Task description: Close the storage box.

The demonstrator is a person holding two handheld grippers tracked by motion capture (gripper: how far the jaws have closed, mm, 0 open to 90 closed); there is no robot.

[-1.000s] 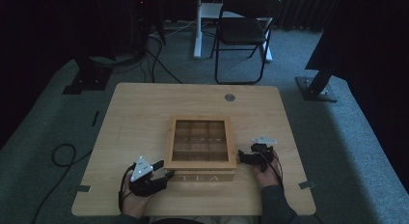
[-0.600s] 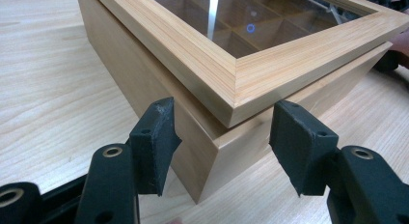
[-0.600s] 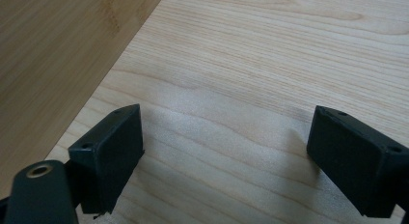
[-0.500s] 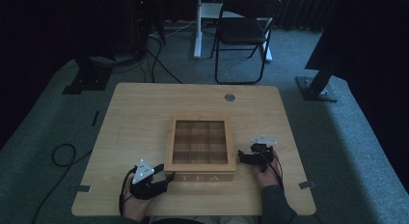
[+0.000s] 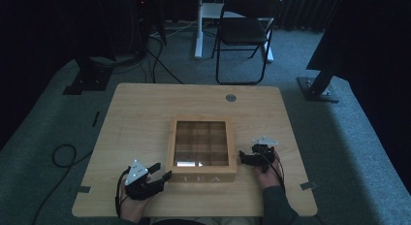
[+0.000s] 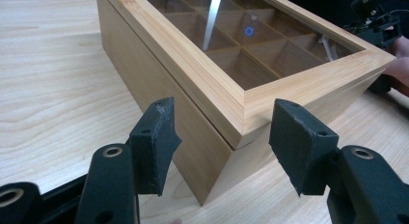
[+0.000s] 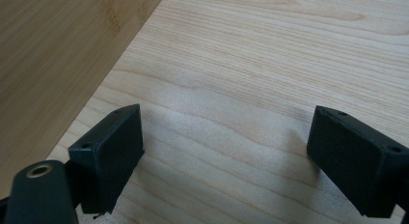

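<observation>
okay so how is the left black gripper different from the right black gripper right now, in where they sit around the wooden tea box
The left black gripper sits at the near left corner of the wooden glass-lidded tea box, jaws aimed at that corner; the right black gripper sits beside the box's right side wall. The left gripper view has the box corner straight ahead between its jaws; the right gripper view has bare wooden table between its jaws, the box wall off to one side. Both are open, holding nothing.

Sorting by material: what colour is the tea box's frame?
Light, pale-yellow wood on the tea box, clearest in the left gripper view.
</observation>
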